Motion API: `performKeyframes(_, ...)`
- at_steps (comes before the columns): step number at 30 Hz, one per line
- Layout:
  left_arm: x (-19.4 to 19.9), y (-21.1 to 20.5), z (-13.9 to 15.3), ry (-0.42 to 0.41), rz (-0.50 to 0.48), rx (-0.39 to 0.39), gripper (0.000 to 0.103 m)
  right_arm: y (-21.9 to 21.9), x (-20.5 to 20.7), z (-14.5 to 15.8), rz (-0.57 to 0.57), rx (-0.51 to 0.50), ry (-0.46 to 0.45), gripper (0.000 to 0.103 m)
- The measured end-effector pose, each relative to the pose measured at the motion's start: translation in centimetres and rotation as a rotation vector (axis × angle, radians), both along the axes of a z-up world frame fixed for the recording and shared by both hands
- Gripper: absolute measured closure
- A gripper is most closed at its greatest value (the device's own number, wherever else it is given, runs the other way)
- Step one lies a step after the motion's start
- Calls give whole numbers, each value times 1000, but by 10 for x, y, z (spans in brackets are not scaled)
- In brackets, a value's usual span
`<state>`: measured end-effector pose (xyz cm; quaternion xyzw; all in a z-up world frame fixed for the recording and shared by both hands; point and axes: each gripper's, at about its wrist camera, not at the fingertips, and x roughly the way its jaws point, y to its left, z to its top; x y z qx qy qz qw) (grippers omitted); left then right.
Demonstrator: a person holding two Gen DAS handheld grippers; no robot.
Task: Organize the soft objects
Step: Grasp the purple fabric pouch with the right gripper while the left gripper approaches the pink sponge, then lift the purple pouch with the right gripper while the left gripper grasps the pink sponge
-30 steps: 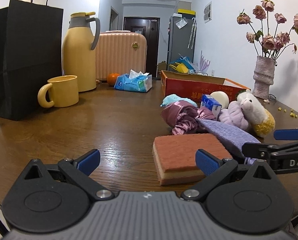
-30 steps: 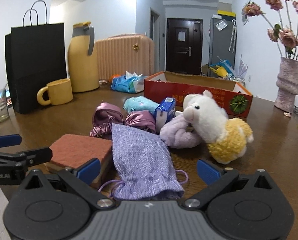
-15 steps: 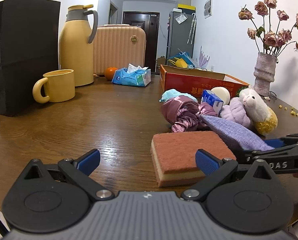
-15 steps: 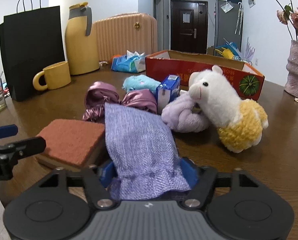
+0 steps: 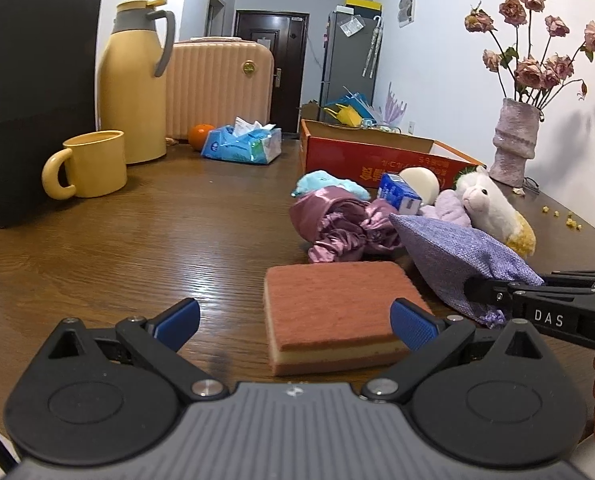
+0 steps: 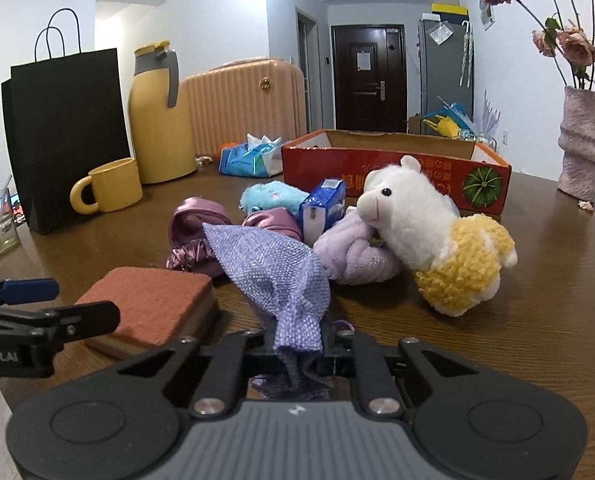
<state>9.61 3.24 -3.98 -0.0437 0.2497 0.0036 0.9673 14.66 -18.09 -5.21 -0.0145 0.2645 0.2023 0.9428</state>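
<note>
Right gripper (image 6: 297, 354) clenched on the drawstring end of the purple pouch (image 6: 273, 264), whose far end rises ahead of it above the surface (image 6: 537, 320). Left gripper (image 5: 293, 320) released, jaws spread; the sponge (image 5: 329, 304) lies between and just ahead of its fingertips. Beyond the pouch: satin cloth (image 6: 193, 220), lilac towel (image 6: 357, 256), plush llama (image 6: 425, 224), then the red box (image 6: 377, 168).

black paper bag (image 5: 29, 92) top beyond left wrist view's edge
</note>
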Motion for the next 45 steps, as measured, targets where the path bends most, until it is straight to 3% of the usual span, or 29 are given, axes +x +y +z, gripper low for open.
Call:
performKeyframes(12,19,-29,3,56,-30,28,0,-14,-21,13,-28,17,-129,90)
performKeyframes(23,36,-51,-3,105,-21,86,0,-26,-24,14,-67,22,-151,90)
performKeyframes(30,45,-48,-11,144,-1,76,0,-28,-26,12,-69,22,-154,90)
performKeyframes(45,38,-43,-4,79,0,78,2,-26,-31,18,-66,20,-174,90)
